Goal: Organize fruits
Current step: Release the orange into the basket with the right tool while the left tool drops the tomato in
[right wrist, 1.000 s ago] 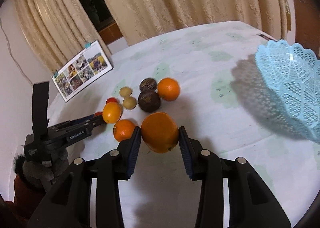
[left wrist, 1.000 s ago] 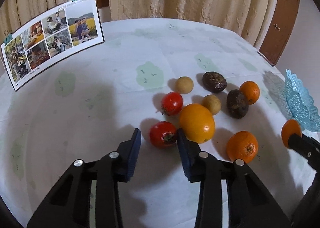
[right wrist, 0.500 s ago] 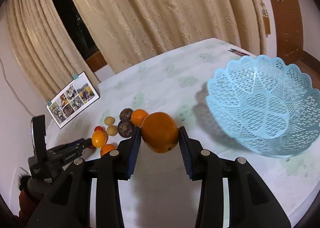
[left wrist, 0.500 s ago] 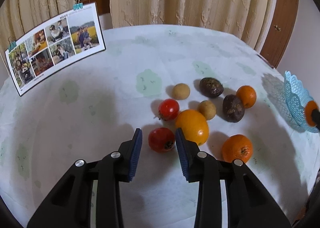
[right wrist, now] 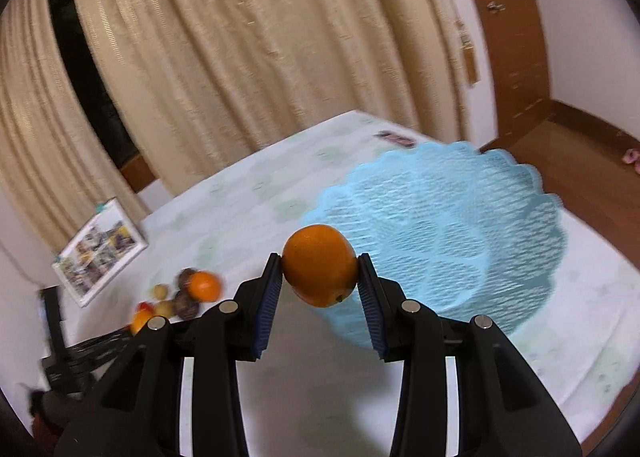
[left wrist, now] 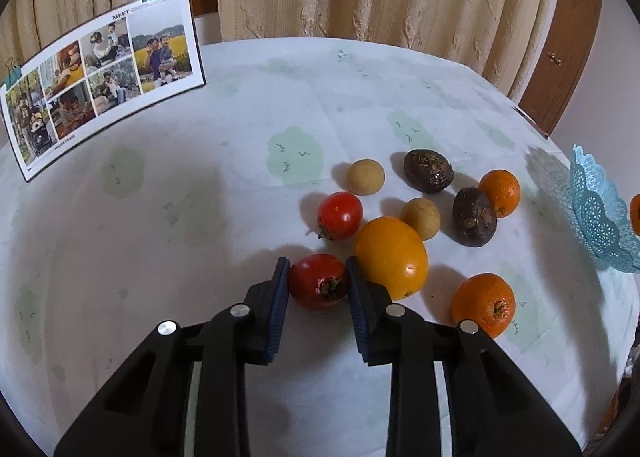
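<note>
My left gripper (left wrist: 318, 277) has closed its pads around a red tomato (left wrist: 318, 281) that rests on the table. A large orange (left wrist: 391, 257) touches the outside of its right finger. A second tomato (left wrist: 340, 215), two small tan fruits (left wrist: 365, 176), two dark brown fruits (left wrist: 428, 170) and two mandarins (left wrist: 483, 304) lie around it. My right gripper (right wrist: 319, 271) is shut on an orange (right wrist: 319, 265) and holds it in the air beside the near rim of the blue lattice basket (right wrist: 440, 241).
A photo calendar (left wrist: 100, 69) stands at the far left of the round table, whose white cloth (left wrist: 200, 185) has green patches. Beige curtains hang behind. The blue basket's edge (left wrist: 600, 213) shows at the right of the left wrist view. A wooden door is at the far right.
My left gripper has moved forward and closed its pads onto the red tomato. My right gripper has carried the orange up and to the right, from the fruit pile to the basket.
</note>
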{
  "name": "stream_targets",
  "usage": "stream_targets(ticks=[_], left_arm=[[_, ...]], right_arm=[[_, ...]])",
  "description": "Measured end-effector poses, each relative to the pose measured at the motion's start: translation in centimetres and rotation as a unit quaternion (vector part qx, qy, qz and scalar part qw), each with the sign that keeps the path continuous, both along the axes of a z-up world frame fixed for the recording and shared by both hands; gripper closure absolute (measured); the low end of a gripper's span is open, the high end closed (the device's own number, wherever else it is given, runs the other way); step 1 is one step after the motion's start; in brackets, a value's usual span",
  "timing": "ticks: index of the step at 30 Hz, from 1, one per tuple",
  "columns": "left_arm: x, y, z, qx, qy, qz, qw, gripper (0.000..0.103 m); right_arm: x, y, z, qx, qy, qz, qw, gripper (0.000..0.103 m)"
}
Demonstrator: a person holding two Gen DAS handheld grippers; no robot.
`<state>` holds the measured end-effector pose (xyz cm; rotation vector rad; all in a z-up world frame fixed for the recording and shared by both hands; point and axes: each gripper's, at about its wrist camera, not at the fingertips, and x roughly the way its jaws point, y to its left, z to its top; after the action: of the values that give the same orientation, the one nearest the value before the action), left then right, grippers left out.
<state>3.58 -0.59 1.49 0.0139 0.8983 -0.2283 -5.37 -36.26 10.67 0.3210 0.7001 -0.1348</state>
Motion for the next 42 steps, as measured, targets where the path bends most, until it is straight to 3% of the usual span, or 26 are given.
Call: stream_targets(ticks=[9,10,12,19,31,39,40,41,42], left_arm=[[-1.4,-2.0,3.1,0.003,-0.032,-0.01,0.9994,0.074],[-1.5,-2.4,3.4,0.003,-0.035,-0.014,0.9993,0.074],[-1.8,-3.6,4.2,0.003,-0.043,-0.026,0.9988,0.074],[-2.5,-9.1,6.6,-0.009,-0.062,-0.085,0.9944,0.074],[-2.9,-22.4,7.0,-0.028,-0.055,-0.22,0.9735,0.074],[-3.9,-28.5,6.1,-0.029,-0.045,-0.275,0.9598,0.074],[-4.0,-28.9,6.1,-0.032,-0.045,-0.276,0.9594,0.073],[-4.0,-29.1,6.1,-0.034,-0.044,-0.277,0.9593,0.064],[-4.3,-29.2,6.2,-0.039,-0.042,-0.276,0.9595,0.044]], right_arm=[[-1.1,-3.4,-0.7,-0.023,0.009,-0.05,0.998,0.062],[-1.2,-3.4,-0.7,-0.025,0.008,-0.052,0.998,0.061],[-1.6,-3.9,-0.6,-0.027,0.0,-0.062,0.998,0.044],[-2.8,-5.1,-0.2,-0.031,-0.019,-0.082,0.996,0.043],[-4.8,-7.1,0.7,-0.045,-0.05,-0.118,0.991,0.043],[-4.8,-7.8,0.1,-0.029,-0.048,-0.123,0.991,0.042],[-4.8,-7.8,0.0,-0.028,-0.048,-0.122,0.991,0.041],[-4.8,-7.8,0.0,-0.027,-0.048,-0.122,0.991,0.037],[-4.9,-7.8,0.0,-0.028,-0.05,-0.124,0.991,0.034]])
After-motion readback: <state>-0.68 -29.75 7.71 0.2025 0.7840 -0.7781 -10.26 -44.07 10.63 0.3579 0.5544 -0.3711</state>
